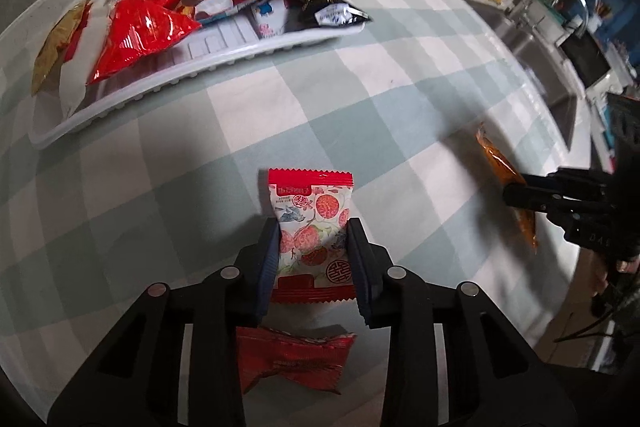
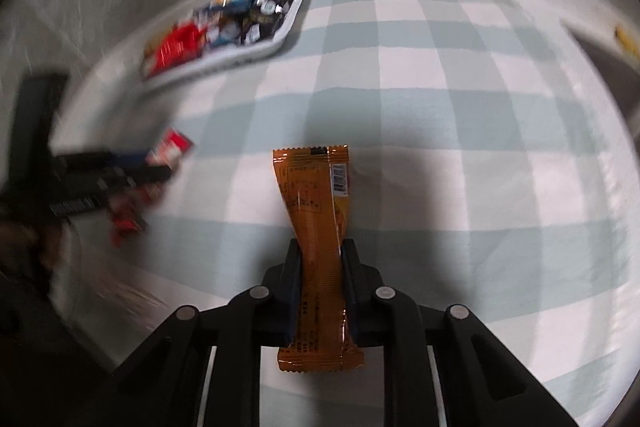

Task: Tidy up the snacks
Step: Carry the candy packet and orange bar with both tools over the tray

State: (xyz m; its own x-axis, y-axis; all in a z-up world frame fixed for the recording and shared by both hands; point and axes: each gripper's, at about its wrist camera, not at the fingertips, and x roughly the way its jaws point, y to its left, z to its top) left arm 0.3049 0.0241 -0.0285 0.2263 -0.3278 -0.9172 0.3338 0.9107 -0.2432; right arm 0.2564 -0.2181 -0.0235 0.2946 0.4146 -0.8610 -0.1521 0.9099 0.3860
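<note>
My left gripper point(image 1: 314, 231) is shut on a white and red snack packet point(image 1: 310, 227) with a fruit print, held above the checked cloth. A crumpled red packet point(image 1: 294, 361) lies on the cloth below it. My right gripper point(image 2: 320, 247) is shut on an orange snack packet point(image 2: 318, 227), pinched at its middle; it also shows in the left wrist view point(image 1: 506, 183). A white tray point(image 1: 224, 57) at the back left holds several snack packets; it shows blurred in the right wrist view point(image 2: 256, 53).
A green and white checked cloth point(image 1: 360, 115) covers the table. A sink point(image 1: 536, 67) with a tap and clutter stands at the far right. The left gripper point(image 2: 160, 167) shows blurred at the left of the right wrist view.
</note>
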